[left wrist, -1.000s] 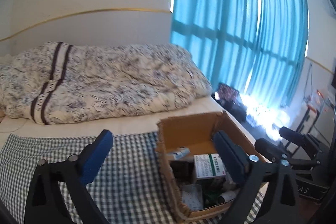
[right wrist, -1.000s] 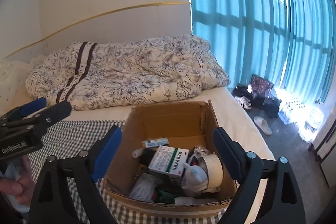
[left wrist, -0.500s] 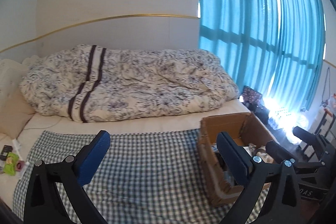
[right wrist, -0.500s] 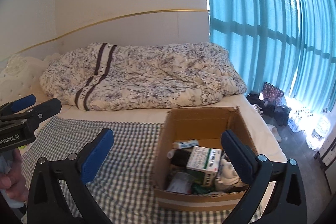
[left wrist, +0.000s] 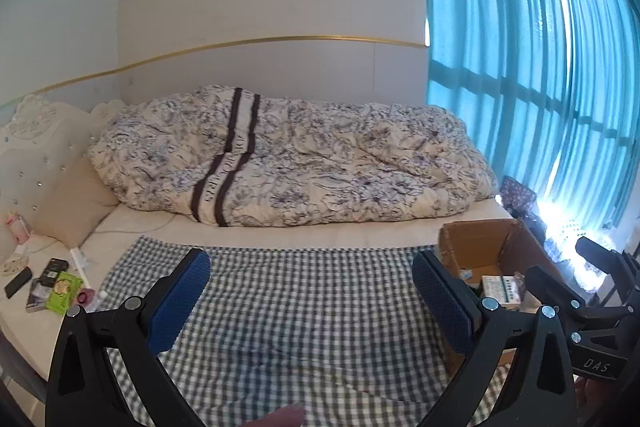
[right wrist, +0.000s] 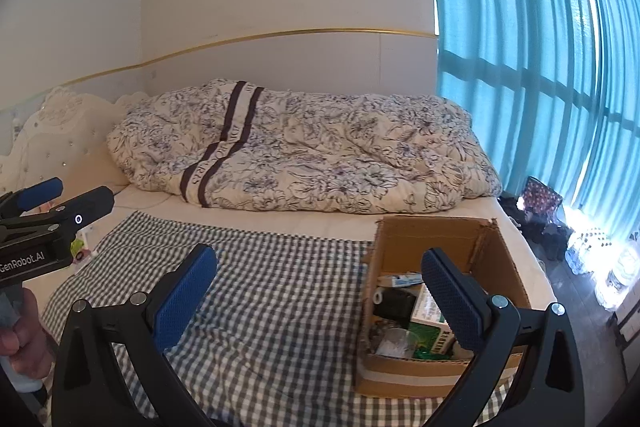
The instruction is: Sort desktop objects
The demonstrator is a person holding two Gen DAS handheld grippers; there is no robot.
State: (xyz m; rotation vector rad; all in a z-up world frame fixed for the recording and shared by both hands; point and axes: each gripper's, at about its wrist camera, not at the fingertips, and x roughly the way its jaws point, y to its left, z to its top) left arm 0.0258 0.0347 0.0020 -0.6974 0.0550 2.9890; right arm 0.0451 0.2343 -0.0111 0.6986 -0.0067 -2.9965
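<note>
Cardboard box point(right wrist: 440, 307) at the right end of a checked cloth point(right wrist: 272, 291) on a bed, holding a jumble of small goods: a green-and-white carton point(right wrist: 430, 327), a tube, dark and clear items. The cloth's open stretch carries nothing. Left gripper point(left wrist: 316, 301) and right gripper point(right wrist: 320, 295) both hover above the cloth with jaws spread wide and nothing between them. A second cluster, including a green packet point(left wrist: 63, 291) and a dark remote-like piece point(left wrist: 18, 282), lies off the cloth's left edge by the headboard. Judged state: the scene fits either items gathered into the box, or a full box awaiting sorting onto the cloth; the views cannot settle which.
</note>
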